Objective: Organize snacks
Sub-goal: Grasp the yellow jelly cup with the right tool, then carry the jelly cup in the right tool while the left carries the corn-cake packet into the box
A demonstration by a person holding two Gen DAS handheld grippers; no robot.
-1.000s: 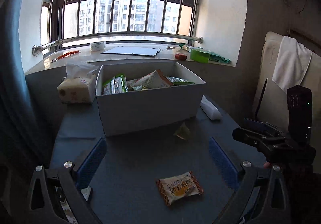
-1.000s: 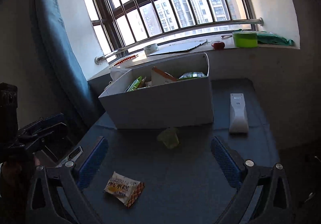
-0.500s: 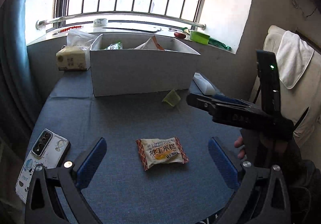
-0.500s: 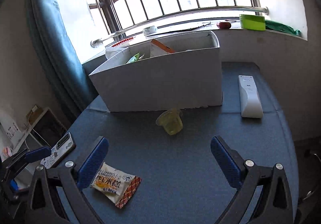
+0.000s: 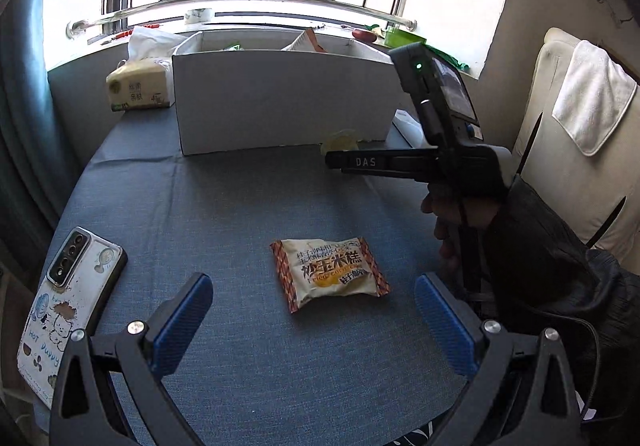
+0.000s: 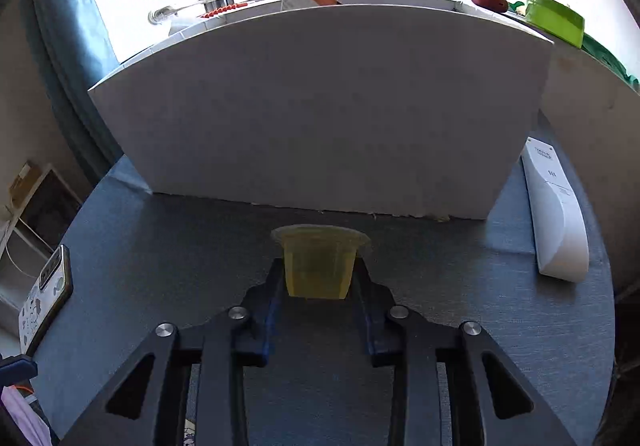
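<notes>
the worktop (image 5: pixel 240 206) is covered in blue-grey woven cloth. the box (image 5: pixel 280 102) is plain white. the snack packet (image 5: pixel 329 272) is cream with a yellow patch, dark lettering and orange-brown checked ends. the jelly cup (image 6: pixel 319 264) is translucent yellow. the left gripper (image 5: pixel 314 320) and right gripper (image 6: pixel 319 288) are black with blue pads. the phone (image 5: pixel 68 302) has a white case with cartoon drawings. the remote (image 6: pixel 554 222) is white; the towel (image 5: pixel 592 94) is white too.
</notes>
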